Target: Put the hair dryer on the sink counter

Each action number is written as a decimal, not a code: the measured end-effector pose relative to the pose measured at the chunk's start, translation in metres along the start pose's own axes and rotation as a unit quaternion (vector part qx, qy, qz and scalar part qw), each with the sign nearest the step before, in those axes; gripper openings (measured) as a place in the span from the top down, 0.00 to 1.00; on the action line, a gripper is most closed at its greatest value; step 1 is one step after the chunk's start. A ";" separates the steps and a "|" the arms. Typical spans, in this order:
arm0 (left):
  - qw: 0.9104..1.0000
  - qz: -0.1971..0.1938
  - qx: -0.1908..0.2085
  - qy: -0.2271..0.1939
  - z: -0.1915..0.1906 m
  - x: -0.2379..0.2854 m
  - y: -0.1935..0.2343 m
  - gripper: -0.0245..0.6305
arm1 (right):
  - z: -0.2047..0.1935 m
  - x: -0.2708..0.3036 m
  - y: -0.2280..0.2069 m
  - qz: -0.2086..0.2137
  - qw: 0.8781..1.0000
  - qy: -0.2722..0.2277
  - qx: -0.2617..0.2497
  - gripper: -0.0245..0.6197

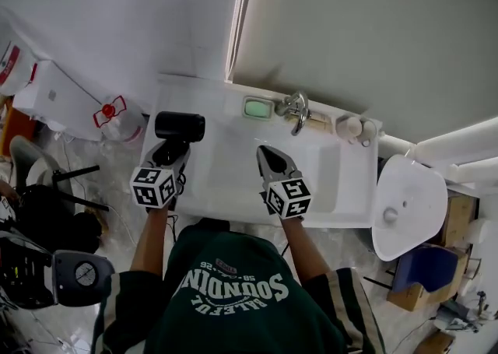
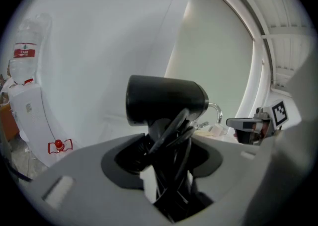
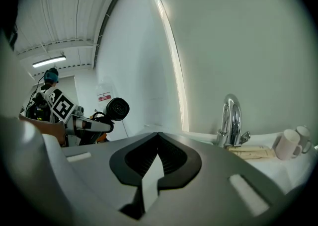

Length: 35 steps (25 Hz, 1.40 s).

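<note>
A black hair dryer (image 1: 178, 127) with its cord wound round the handle hangs over the left end of the white sink counter (image 1: 173, 92). My left gripper (image 1: 170, 152) is shut on the dryer's handle (image 2: 169, 170), and the dryer's barrel (image 2: 164, 100) lies crosswise above the jaws. The right gripper (image 1: 267, 156) hovers over the basin with its jaws together and nothing between them. In the right gripper view the hair dryer (image 3: 116, 109) shows at the left, in the other gripper.
A chrome tap (image 1: 295, 109) and a green soap dish (image 1: 257, 107) stand at the back of the sink. Two white cups (image 1: 355, 127) sit at the counter's right end, a water bottle (image 1: 114, 115) on the floor to the left. A wall mirror rises behind the counter.
</note>
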State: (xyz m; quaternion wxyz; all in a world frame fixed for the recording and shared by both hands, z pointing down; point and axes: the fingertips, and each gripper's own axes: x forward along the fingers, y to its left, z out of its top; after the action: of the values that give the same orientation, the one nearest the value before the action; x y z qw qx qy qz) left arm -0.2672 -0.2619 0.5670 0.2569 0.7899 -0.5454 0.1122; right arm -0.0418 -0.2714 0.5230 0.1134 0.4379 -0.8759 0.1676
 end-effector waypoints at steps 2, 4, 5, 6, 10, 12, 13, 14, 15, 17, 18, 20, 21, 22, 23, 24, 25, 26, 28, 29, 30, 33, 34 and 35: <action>1.000 -0.004 0.000 0.008 -0.003 0.010 0.008 0.57 | -0.001 0.009 -0.003 -0.007 1.000 0.002 0.006 0.96; 1.000 -0.008 -0.003 0.018 -0.009 0.020 0.015 0.57 | -0.003 0.017 -0.005 -0.013 1.000 0.005 0.011 0.96; 1.000 -0.011 -0.005 0.023 -0.013 0.024 0.018 0.57 | -0.005 0.020 -0.005 -0.015 1.000 0.007 0.012 0.96; 0.999 -0.013 -0.006 0.029 -0.017 0.027 0.021 0.57 | -0.008 0.022 -0.005 -0.017 1.000 0.011 0.013 0.96; 0.998 -0.017 -0.009 0.055 -0.035 0.041 0.031 0.57 | -0.017 0.031 -0.007 -0.025 0.999 0.027 0.020 0.96; 0.997 -0.018 -0.011 0.068 -0.044 0.046 0.036 0.57 | -0.022 0.034 -0.009 -0.029 0.999 0.034 0.024 0.96; 0.997 -0.019 -0.012 0.073 -0.049 0.048 0.038 0.57 | -0.024 0.035 -0.009 -0.032 0.998 0.037 0.025 0.96; 0.997 -0.019 -0.012 0.077 -0.053 0.051 0.040 0.57 | -0.025 0.036 -0.010 -0.034 0.998 0.040 0.027 0.96; 0.996 -0.019 -0.013 0.081 -0.056 0.053 0.042 0.57 | -0.027 0.036 -0.010 -0.036 0.998 0.042 0.028 0.96; 0.996 -0.019 -0.014 0.089 -0.060 0.058 0.048 0.57 | -0.029 0.038 -0.011 -0.040 0.998 0.045 0.030 0.96; 0.995 -0.018 -0.014 0.092 -0.061 0.060 0.050 0.57 | -0.029 0.038 -0.011 -0.041 0.998 0.047 0.032 0.96; 0.995 -0.018 -0.013 0.097 -0.063 0.065 0.054 0.57 | -0.032 0.037 -0.012 -0.045 0.997 0.049 0.035 0.96; 0.995 -0.017 -0.013 0.099 -0.063 0.068 0.057 0.57 | -0.033 0.036 -0.013 -0.048 0.997 0.051 0.036 0.96; 0.995 -0.017 -0.013 0.100 -0.063 0.071 0.059 0.57 | -0.035 0.036 -0.014 -0.050 0.997 0.052 0.038 0.96; 0.995 -0.016 -0.013 0.101 -0.063 0.075 0.062 0.57 | -0.036 0.036 -0.016 -0.053 0.996 0.053 0.039 0.96; 0.995 -0.015 -0.013 0.102 -0.062 0.079 0.065 0.57 | -0.037 0.036 -0.017 -0.055 0.996 0.055 0.040 0.96; 0.995 -0.014 -0.013 0.103 -0.060 0.083 0.067 0.57 | -0.038 0.035 -0.019 -0.058 0.996 0.056 0.042 0.96; 0.994 -0.012 -0.012 0.104 -0.059 0.087 0.070 0.57 | -0.039 0.035 -0.021 -0.060 0.996 0.058 0.044 0.96; 0.994 -0.011 -0.008 0.106 -0.056 0.095 0.075 0.57 | -0.042 0.033 -0.024 -0.064 0.995 0.061 0.048 0.96; 0.994 -0.010 -0.006 0.108 -0.054 0.099 0.077 0.57 | -0.044 0.033 -0.025 -0.066 0.995 0.064 0.049 0.96; 0.994 -0.010 -0.004 0.108 -0.053 0.104 0.079 0.57 | -0.046 0.033 -0.026 -0.068 0.994 0.066 0.051 0.96; 0.994 -0.009 -0.006 0.111 -0.051 0.118 0.087 0.57 | -0.051 0.032 -0.028 -0.074 0.993 0.069 0.056 0.96; 0.993 -0.008 -0.007 0.114 -0.050 0.122 0.090 0.57 | -0.051 0.031 -0.028 -0.076 0.993 0.069 0.058 0.96; 0.993 -0.006 -0.008 0.116 -0.051 0.126 0.093 0.57 | -0.052 0.030 -0.028 -0.079 0.993 0.069 0.059 0.96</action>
State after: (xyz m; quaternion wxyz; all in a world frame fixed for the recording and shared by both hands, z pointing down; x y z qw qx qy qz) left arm -0.2994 -0.3622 0.6937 0.3253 0.7730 -0.5077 0.1971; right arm -0.0340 -0.2886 0.5868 0.1601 0.4989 -0.8174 0.2395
